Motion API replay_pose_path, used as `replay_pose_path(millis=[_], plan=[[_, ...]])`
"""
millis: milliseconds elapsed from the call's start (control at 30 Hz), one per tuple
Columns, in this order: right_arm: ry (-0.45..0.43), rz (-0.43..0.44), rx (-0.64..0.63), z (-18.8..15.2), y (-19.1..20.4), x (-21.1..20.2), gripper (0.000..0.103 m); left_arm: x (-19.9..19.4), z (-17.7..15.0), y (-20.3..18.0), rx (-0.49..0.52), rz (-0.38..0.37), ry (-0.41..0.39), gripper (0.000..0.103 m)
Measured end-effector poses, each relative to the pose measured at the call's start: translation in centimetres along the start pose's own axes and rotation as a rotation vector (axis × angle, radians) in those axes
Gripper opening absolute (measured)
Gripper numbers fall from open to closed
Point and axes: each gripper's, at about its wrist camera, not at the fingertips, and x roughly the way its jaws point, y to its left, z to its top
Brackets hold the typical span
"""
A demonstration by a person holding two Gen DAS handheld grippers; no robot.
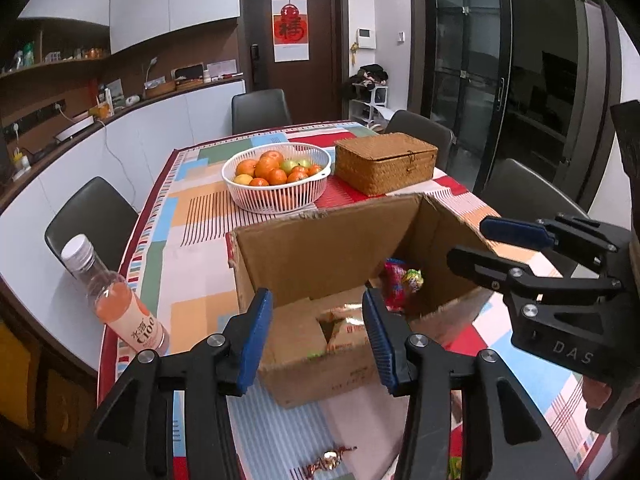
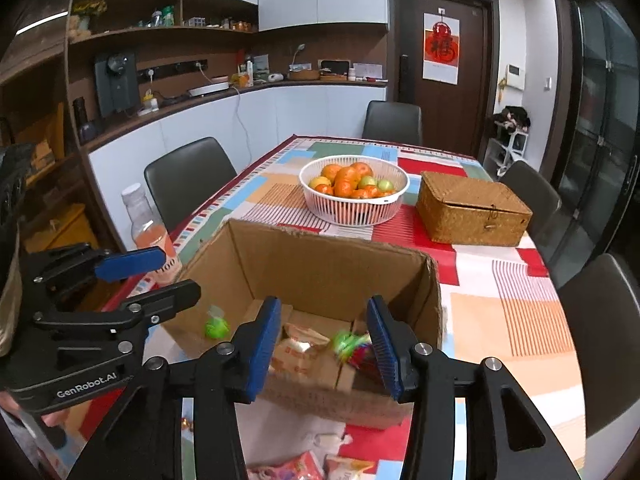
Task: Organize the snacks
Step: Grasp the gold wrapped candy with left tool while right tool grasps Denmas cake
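Both my claws hang over the open brown cardboard box, spread and holding nothing.

My left claw and right claw are above the wrapped snacks lying inside the box on the patchwork-cloth desk; a blurred green candy appears beside the box wall.

Motion blurs a green-wrapped candy in the cardboard box — its print unreadable. Snack packets are cut off by the right-wrist view's bottom edge.
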Motion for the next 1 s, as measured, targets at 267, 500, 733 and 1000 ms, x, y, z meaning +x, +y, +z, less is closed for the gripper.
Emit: replay_pose_path(millis=[267,500,733,1000], plan=[[0.02,-0.03,0.01,-2.2,0.3,-1.0,0.046,-0.7,-2.6,-0.4,0.003,0.006,0.032,0.046],[0.093,-0.048,0.076,-4.8,0.1,-0.3,0.046,-0.6,-5.0,-0.4,-0.008,0.024,0.083,0.052],[0.173,-0.107,0.109,-7.9,-0.1,0.5,0.046,0.2,-7.5,-0.6,0.011,0.057,0.146,0.058],[0.269,-0.134,0.158,-11.6,-0.5,2.0,0.046,2.2,-11.2,-1.1,0.042,0.068,0.249,0.06]])
